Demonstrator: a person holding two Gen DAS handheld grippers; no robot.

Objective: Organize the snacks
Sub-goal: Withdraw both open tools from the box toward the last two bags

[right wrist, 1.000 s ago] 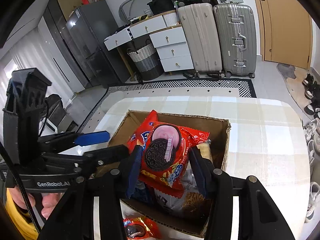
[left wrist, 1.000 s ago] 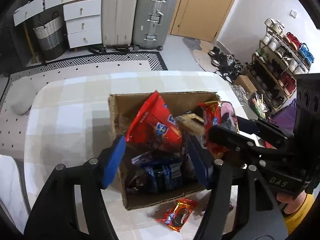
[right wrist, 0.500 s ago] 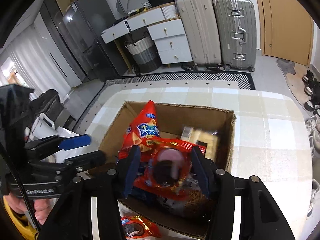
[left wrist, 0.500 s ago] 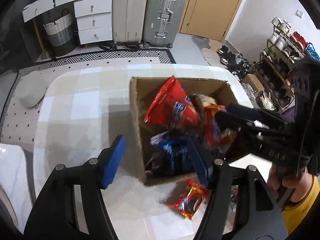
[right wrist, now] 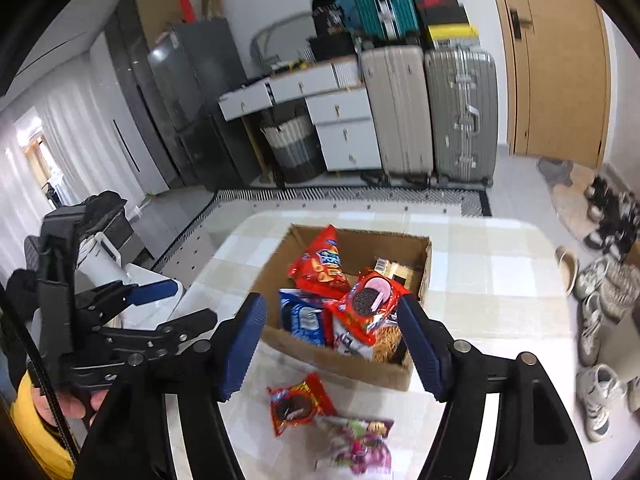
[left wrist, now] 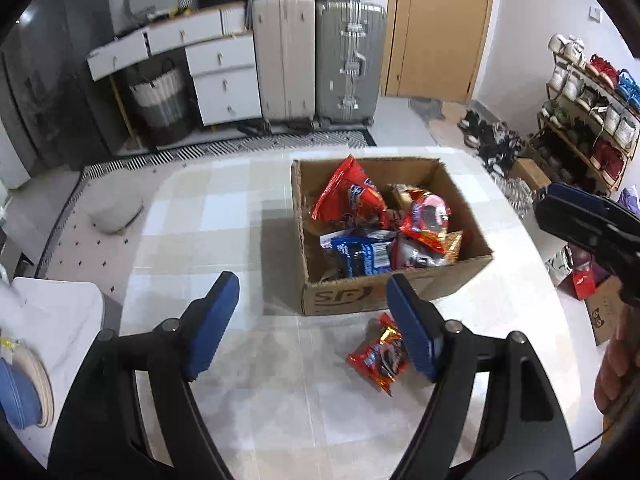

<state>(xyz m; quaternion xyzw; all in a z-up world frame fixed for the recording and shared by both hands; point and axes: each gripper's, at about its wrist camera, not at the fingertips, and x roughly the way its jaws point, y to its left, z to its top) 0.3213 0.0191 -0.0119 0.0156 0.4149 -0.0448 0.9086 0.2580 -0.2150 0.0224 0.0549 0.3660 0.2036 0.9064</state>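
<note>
A cardboard box [left wrist: 352,300] [right wrist: 424,252] stands on the checked table, holding several snack packs. A red Oreo pack [left wrist: 430,216] [right wrist: 370,302] lies on top inside it, beside a red chip bag [left wrist: 352,196] and a blue pack [left wrist: 362,254]. Another red Oreo pack [left wrist: 380,356] [right wrist: 298,404] lies on the table in front of the box, with a pink and green pack [right wrist: 358,438] beside it. My left gripper [left wrist: 312,324] is open and empty, in front of the box. My right gripper [right wrist: 332,344] is open and empty, above the box's near edge.
Suitcases [left wrist: 320,60] and white drawers [left wrist: 220,76] stand behind the table. A shoe rack [left wrist: 588,108] is at the right. A white stool with a blue bowl [left wrist: 16,396] is at the left. Shoes [right wrist: 600,320] lie on the floor to the right.
My right gripper has opened and let go of the red Oreo pack, which now lies in the box. Both grippers have pulled back and up from the box.
</note>
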